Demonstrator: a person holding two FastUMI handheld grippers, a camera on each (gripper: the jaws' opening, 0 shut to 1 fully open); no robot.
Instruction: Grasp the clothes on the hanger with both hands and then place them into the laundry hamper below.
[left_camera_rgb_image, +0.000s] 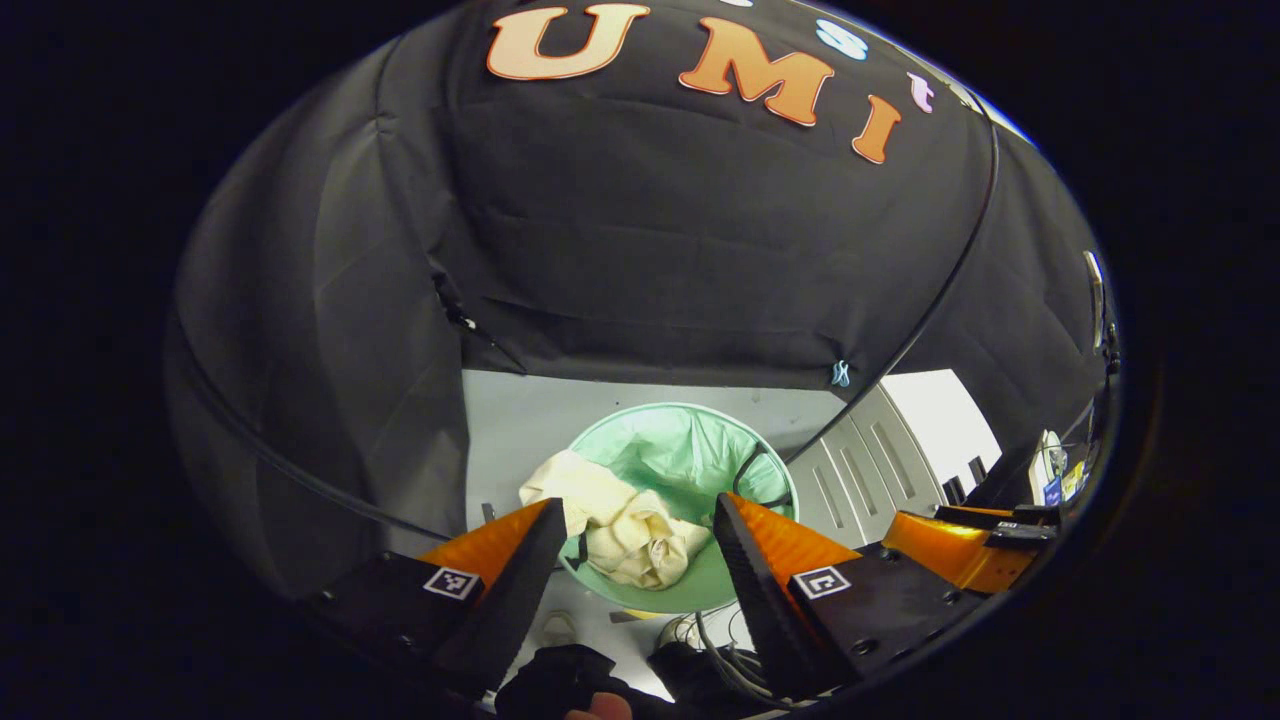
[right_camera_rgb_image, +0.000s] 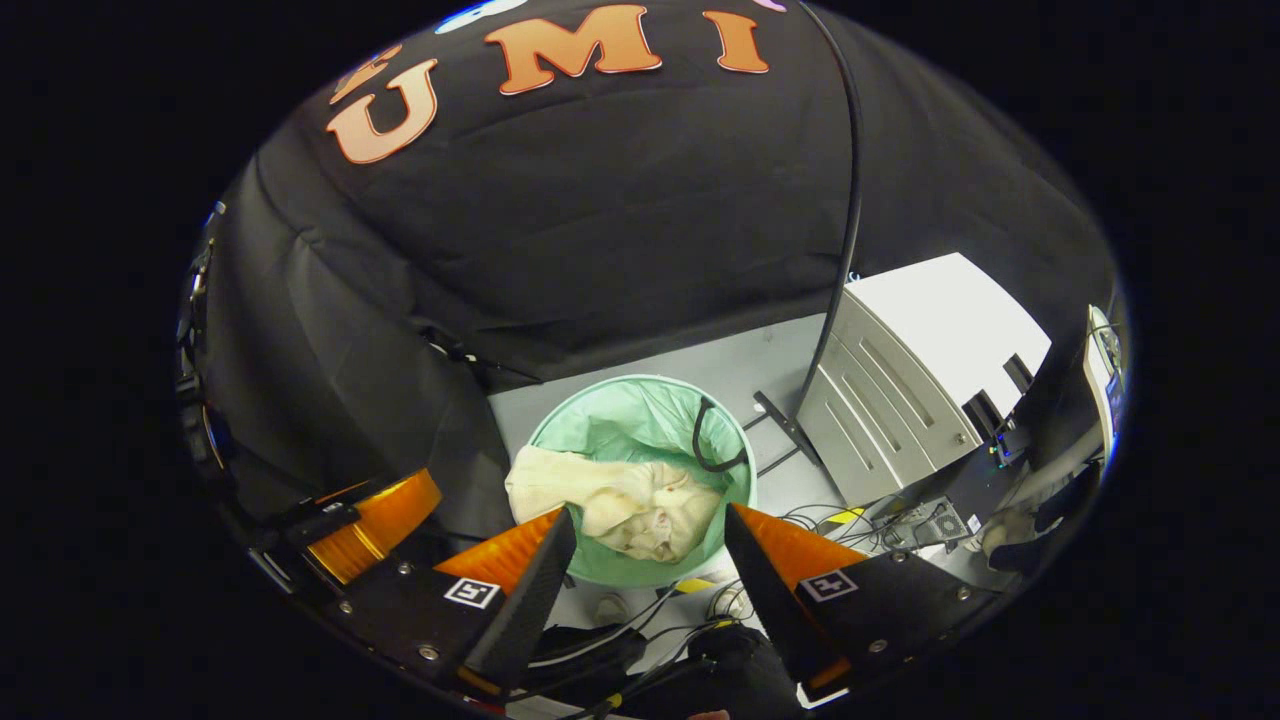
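the cream clothes (left_camera_rgb_image: 620, 525) are lying crumpled inside the green laundry hamper (left_camera_rgb_image: 690, 450), bunched against one side, with one fold hanging over the rim. in the right gripper view the same clothes (right_camera_rgb_image: 625, 500) are sitting in the hamper (right_camera_rgb_image: 640, 415) the same way, with a flap drooping over the edge. a black handle (right_camera_rgb_image: 712, 435) is curving over the hamper's rim on the side away from the clothes. the hamper is standing on a pale floor (left_camera_rgb_image: 520, 420), down below both grippers. the left gripper (left_camera_rgb_image: 640, 535) is hanging above the hamper with its two fingers spread wide and nothing between them. the right gripper (right_camera_rgb_image: 650, 535) is hanging above the hamper too, with its fingers also wide apart and holding nothing. in the left gripper view, the other gripper's body is peeking in at the right edge. a white box with slots (right_camera_rgb_image: 910, 370) is sitting on the floor just beside the hamper. a thin black pole (right_camera_rgb_image: 845, 200) is rising from a foot between the hamper and the box. loose cables (right_camera_rgb_image: 700, 600) are lying on the floor near the hamper. the black cloth wall (left_camera_rgb_image: 650, 250) is hanging behind it all.
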